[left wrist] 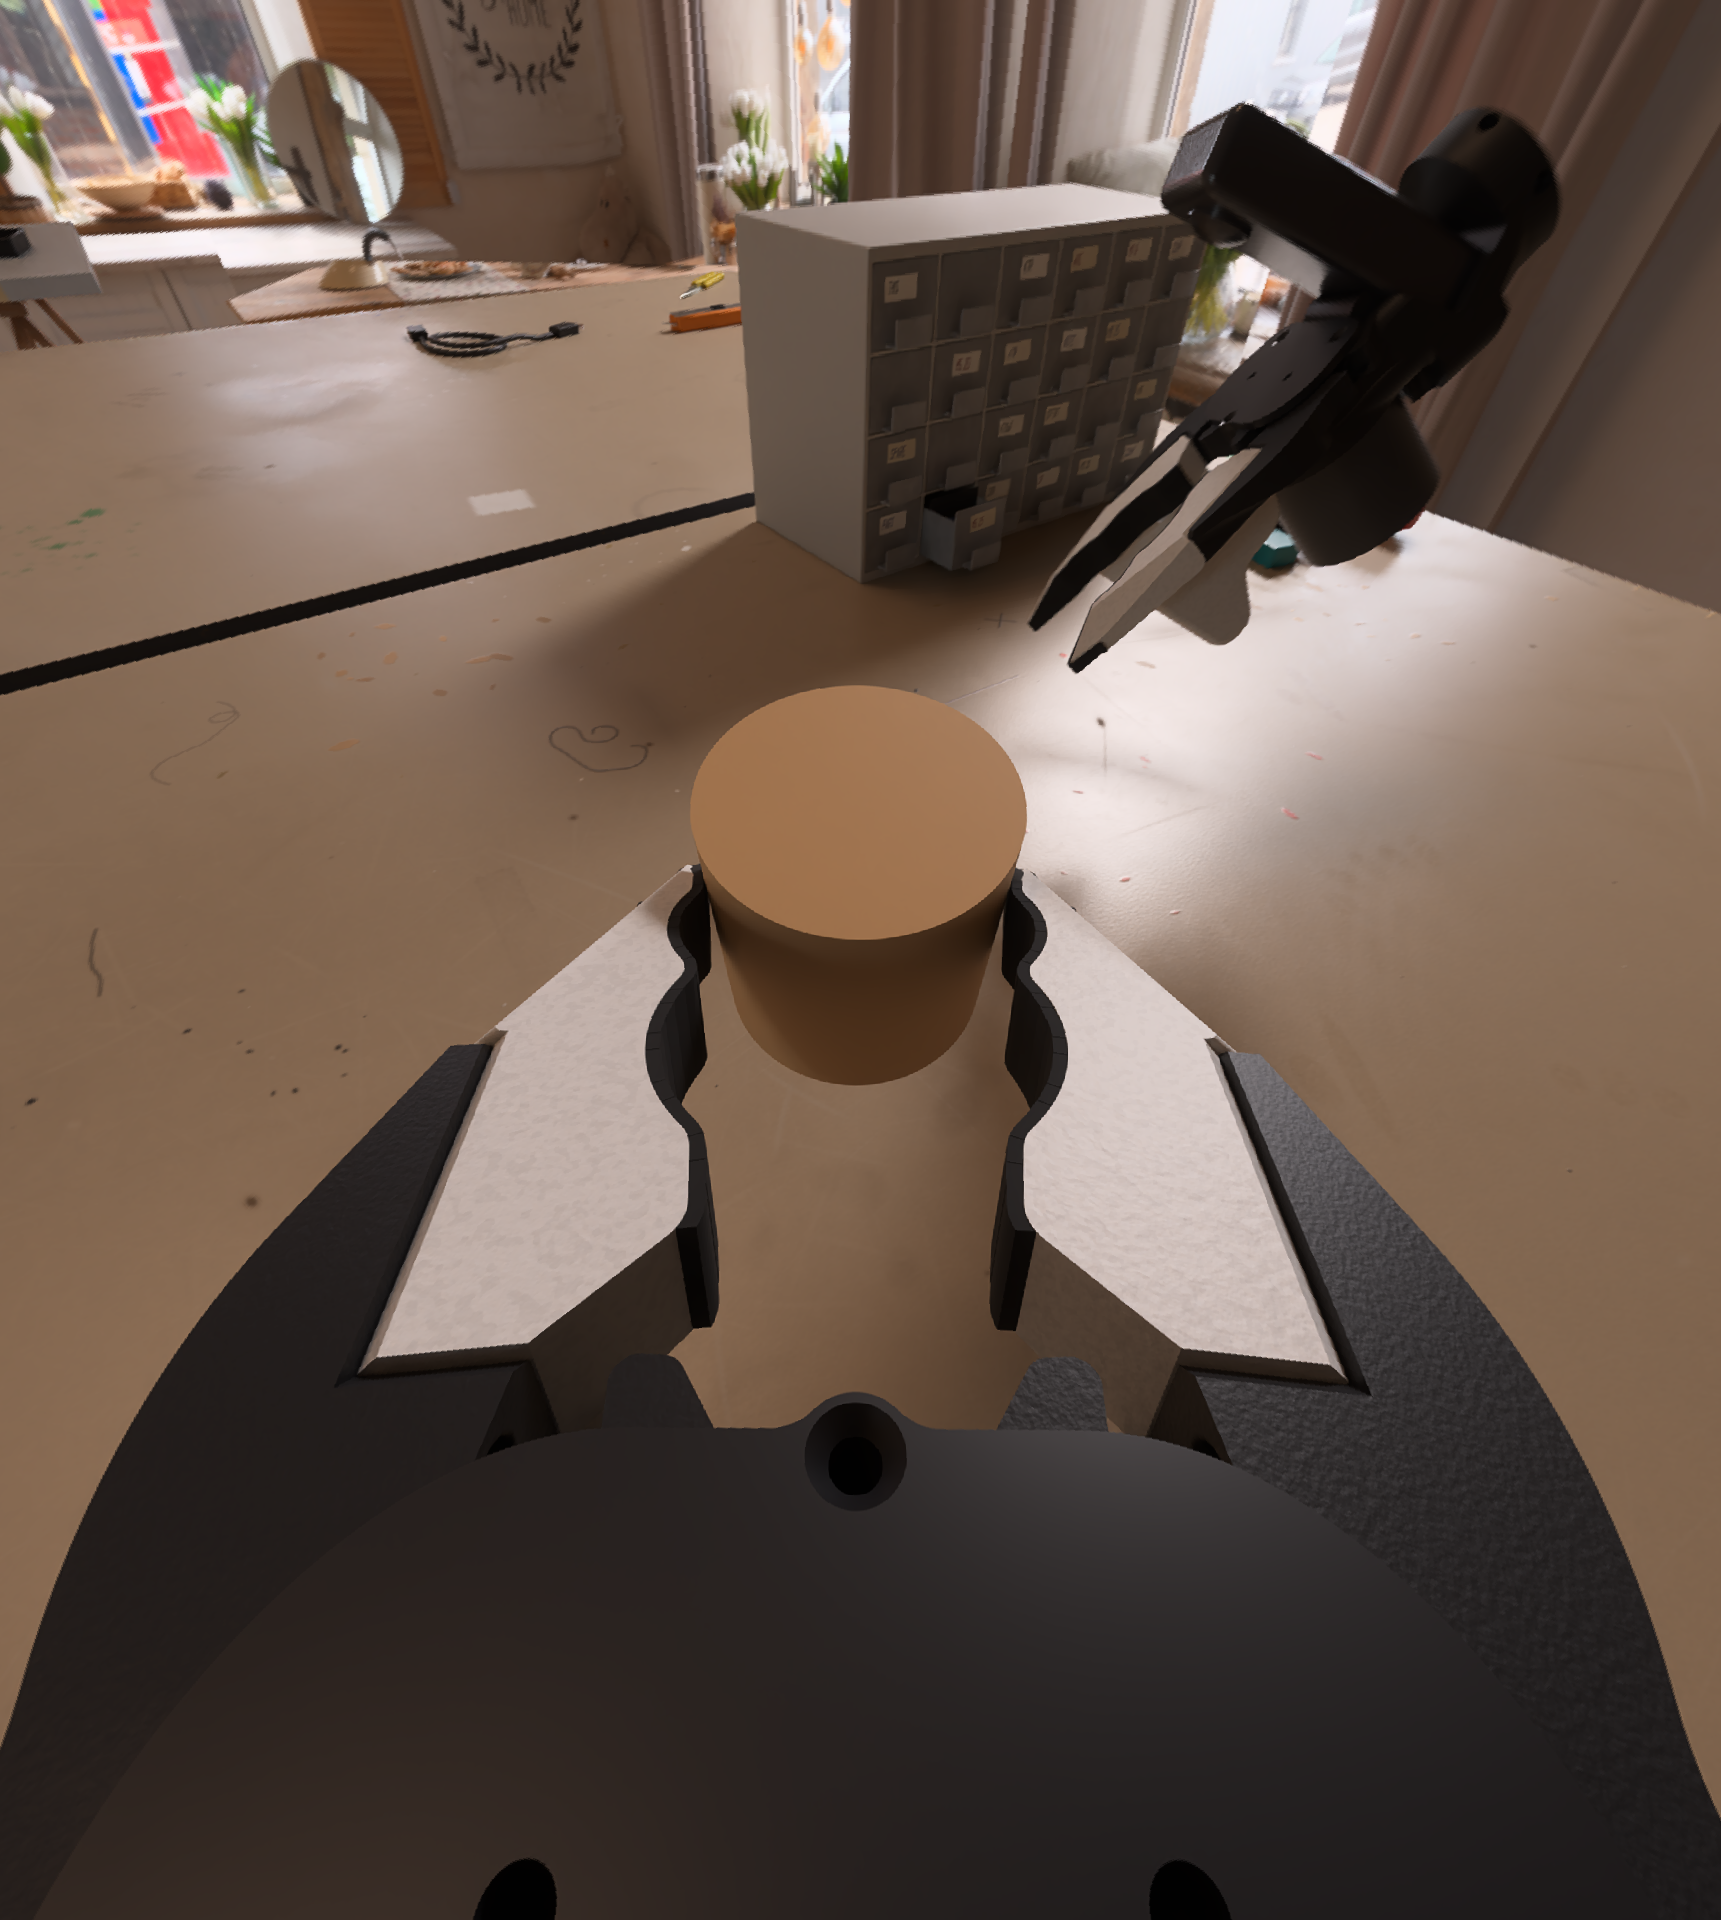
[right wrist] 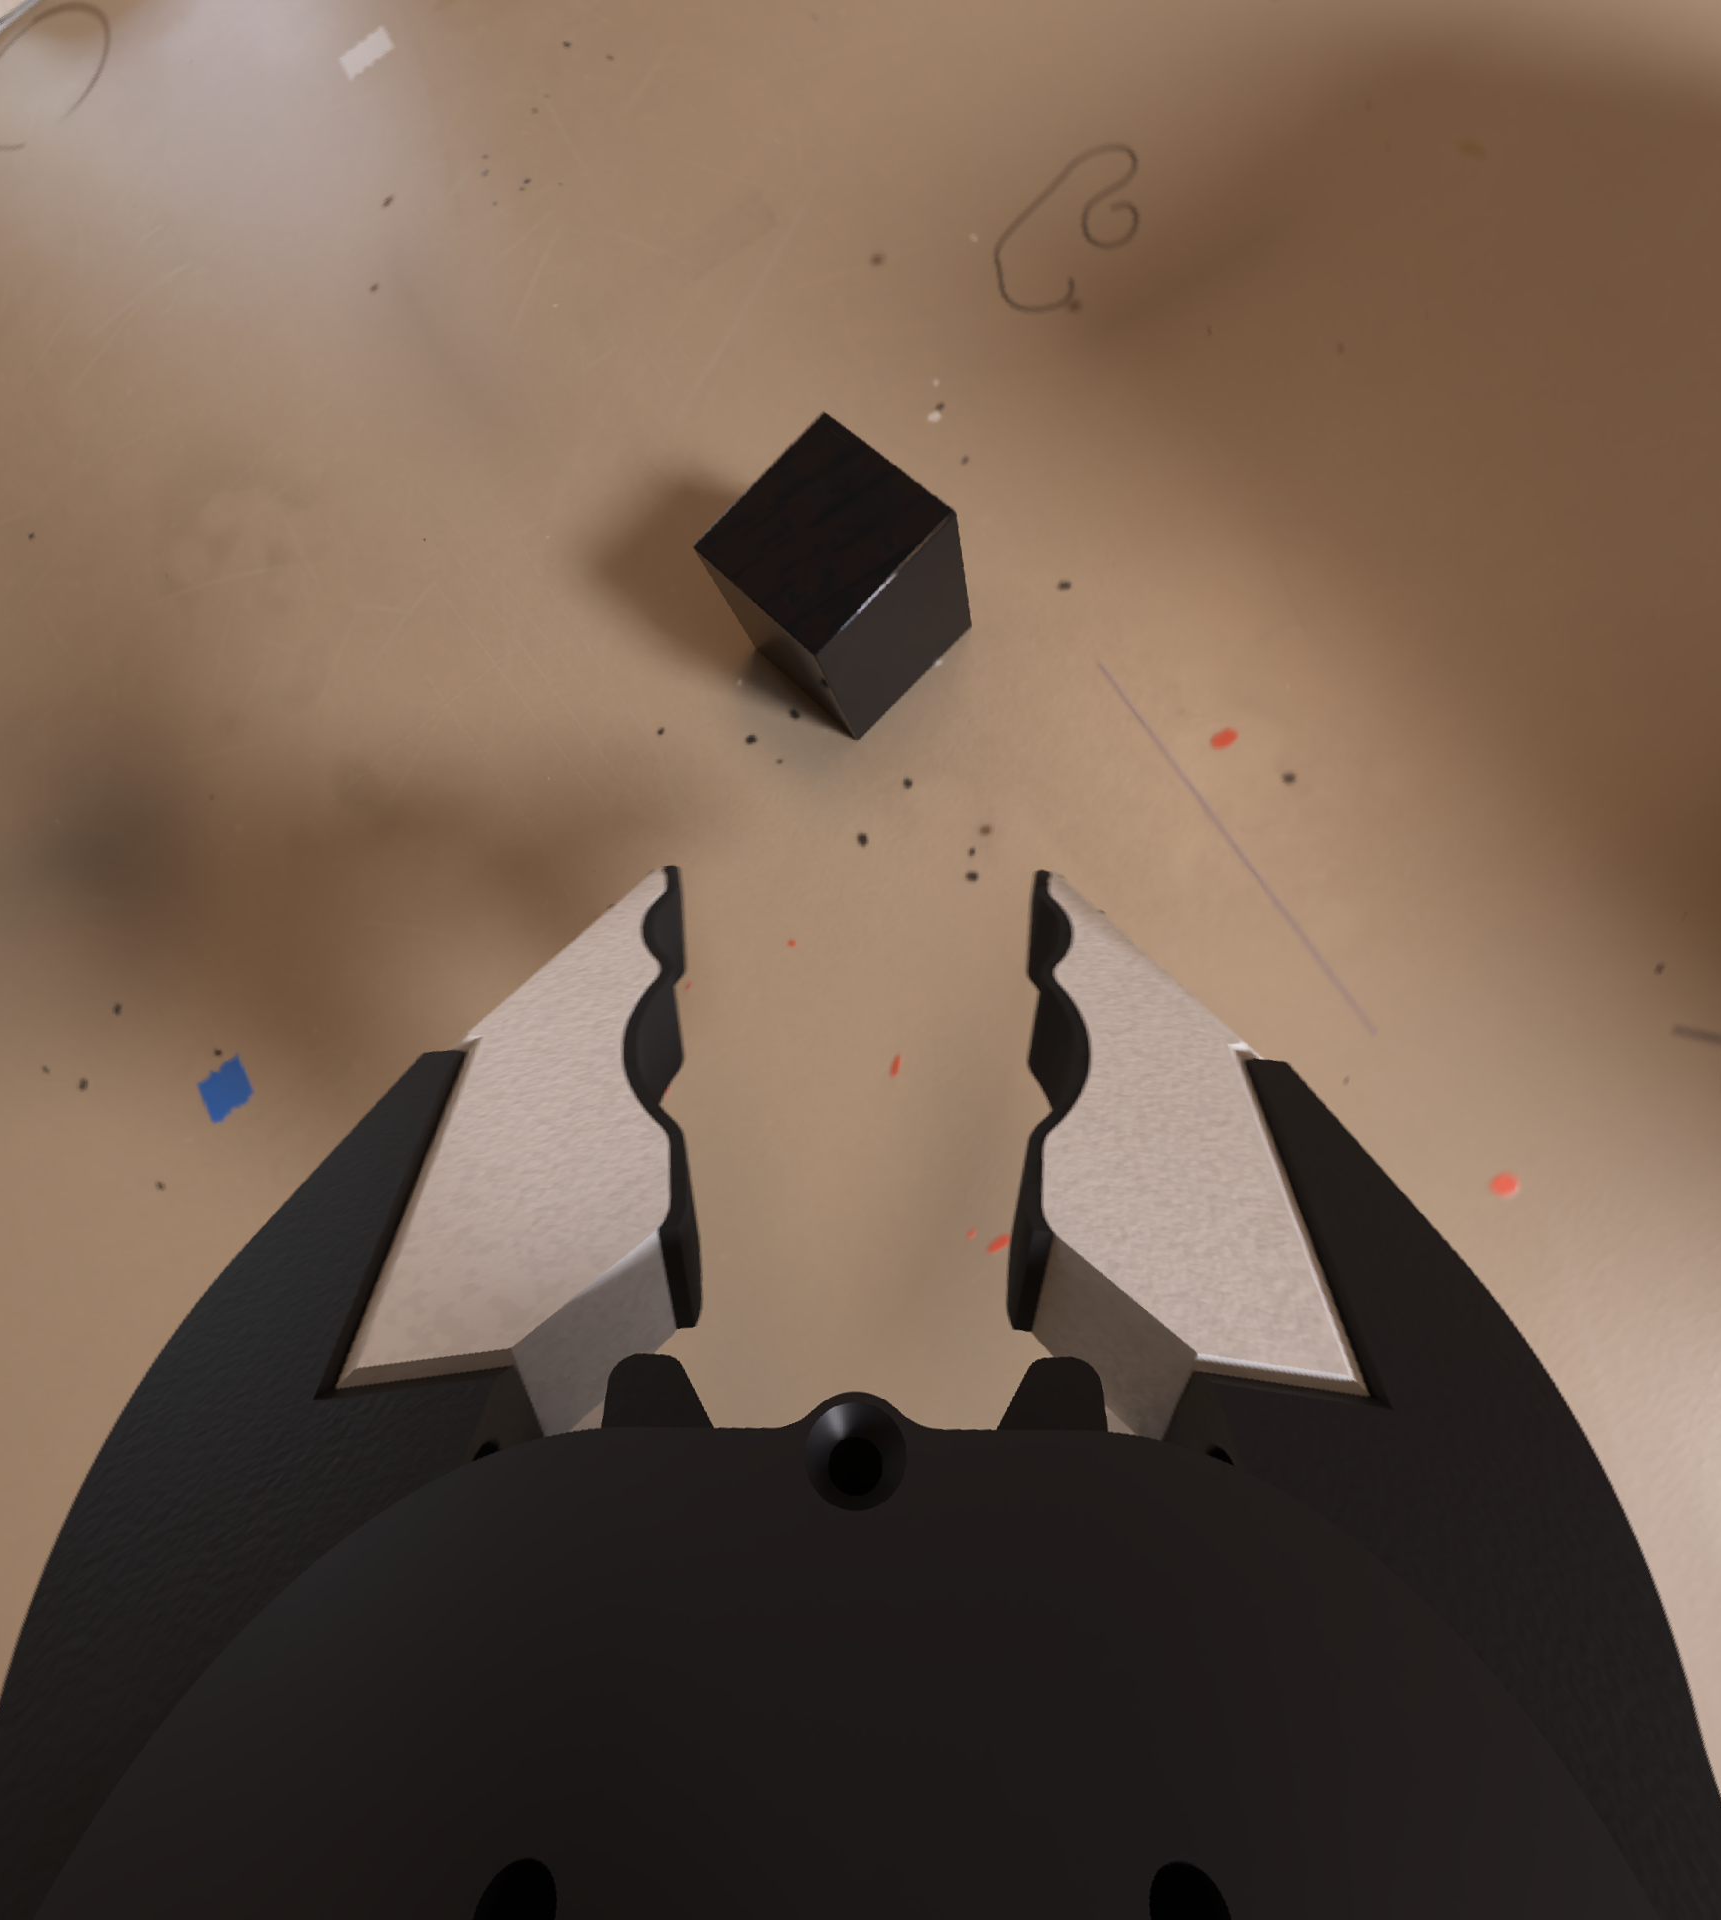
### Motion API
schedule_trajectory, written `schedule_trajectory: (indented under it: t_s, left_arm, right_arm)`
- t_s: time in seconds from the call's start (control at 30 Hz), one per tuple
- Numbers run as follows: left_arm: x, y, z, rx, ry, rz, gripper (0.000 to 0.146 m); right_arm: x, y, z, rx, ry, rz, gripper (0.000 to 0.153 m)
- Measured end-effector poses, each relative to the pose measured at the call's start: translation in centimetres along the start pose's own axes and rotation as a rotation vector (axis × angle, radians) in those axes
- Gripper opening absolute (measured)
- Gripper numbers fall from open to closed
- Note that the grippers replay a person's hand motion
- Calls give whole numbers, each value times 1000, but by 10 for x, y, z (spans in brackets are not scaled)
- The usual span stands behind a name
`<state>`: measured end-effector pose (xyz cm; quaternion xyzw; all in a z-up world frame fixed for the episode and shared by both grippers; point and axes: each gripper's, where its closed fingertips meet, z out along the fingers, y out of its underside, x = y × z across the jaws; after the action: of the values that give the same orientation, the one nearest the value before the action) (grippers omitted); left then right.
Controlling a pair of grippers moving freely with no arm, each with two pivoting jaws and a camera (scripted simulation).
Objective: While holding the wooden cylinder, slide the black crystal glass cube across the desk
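In the left wrist view my left gripper (left wrist: 856,883) is shut on the wooden cylinder (left wrist: 856,831), a short tan upright cylinder held between the fingertips just above the desk. My right gripper (left wrist: 1058,639) shows far off at the upper right, tilted down toward the desk. In the right wrist view my right gripper (right wrist: 856,878) is open and empty, hovering above the desk. The black crystal glass cube (right wrist: 835,571) stands on the desk ahead of its fingertips, one corner pointing toward me, apart from the fingers. The cube is hidden in the left wrist view.
A grey cabinet of small drawers (left wrist: 960,374) stands on the desk behind the cylinder, one low drawer pulled out. A black cable (left wrist: 492,338) and orange tools (left wrist: 705,312) lie at the far back. The desk surface (right wrist: 316,623) bears specks and pen marks.
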<state>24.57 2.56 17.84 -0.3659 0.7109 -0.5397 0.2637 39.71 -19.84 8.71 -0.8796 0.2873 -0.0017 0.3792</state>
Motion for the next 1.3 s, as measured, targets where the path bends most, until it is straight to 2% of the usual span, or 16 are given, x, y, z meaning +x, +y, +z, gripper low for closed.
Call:
schedule_trajectory:
  t_s: [0.13, 0.27, 0.5, 0.63, 0.8, 1.0, 1.23, 1.3]
  left_arm:
    - [4, -3, 1, 15, 20, -14, 57]
    - [4, 0, 6, -6, 15, -10, 57]
    - [5, 13, 19, -75, 27, 13, 57]
    - [4, 18, 22, -97, 23, 18, 57]
    - [1, 23, 24, -111, 23, 10, 57]
    - [2, 29, 29, -131, 39, 9, 57]
    - [2, 32, 32, -140, 44, 4, 57]
    - [1, 32, 33, -142, 41, 2, 57]
  right_arm:
    - [4, -9, 5, 25, 14, -167, 91]
    - [5, -18, 15, 21, 9, -382, 100]
    - [-2, -32, 45, -103, -120, -627, 113]
    - [-8, -39, 68, -195, -196, -695, 121]
    - [-9, -40, 93, -311, -227, -732, 130]
    - [-9, -33, 111, -409, -278, -729, 114]
    - [-4, -30, 114, -448, -268, -743, 59]
    - [0, -29, 111, -458, -252, -742, 59]
